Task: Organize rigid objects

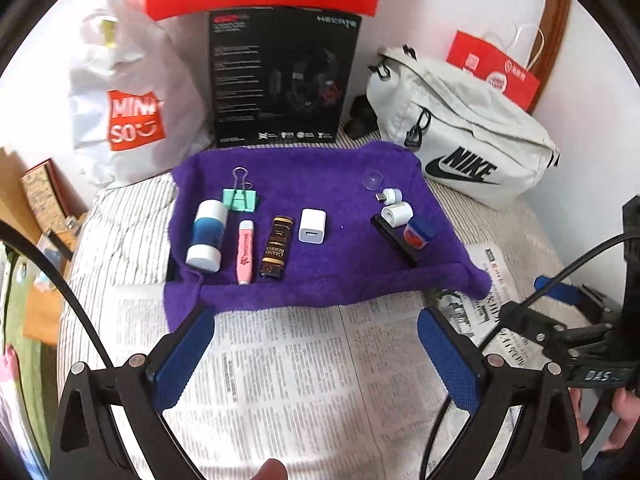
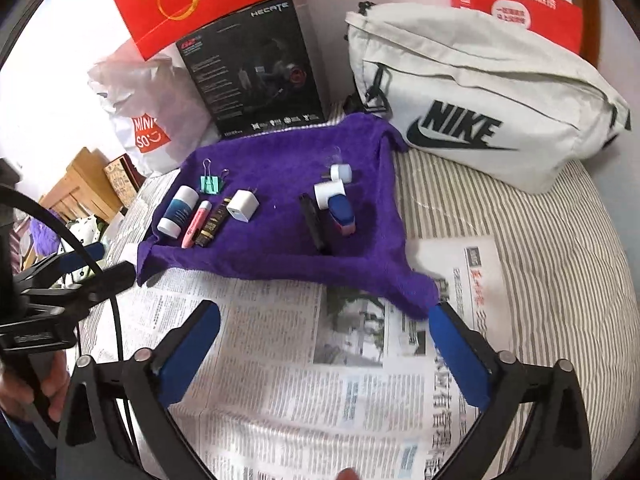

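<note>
Nearest: left gripper spread wide over the newspaper, nothing between the blue pads, hovering short of the cloth's near hem. Same for the right gripper: jaws fully apart, empty, right fingertip just at the towel's drooping near corner. Likely parked there for a clear look before choosing a piece.

Next out, the purple towel, laid over the newspaper as a soft work mat, probably to stop small hard items from rolling or sliding.

On its left half, a tidy row of 4, laid side by side, near ends roughly aligned: white-and-blue tube, pink stick, brown lighter, white charger cube. Just behind the tube, a mint binder clip, handles up. Looks like the sorted side.

On the right half, a loose cluster, touching or overlapping: black bar, blue-and-red piece, white cylinder, small white plug, clear cap farthest back. Apparently still awaiting sorting; closer to the right gripper.

Farthest: black box, MINISO bag, Nike bag, red paper bags, all off the towel.
</note>
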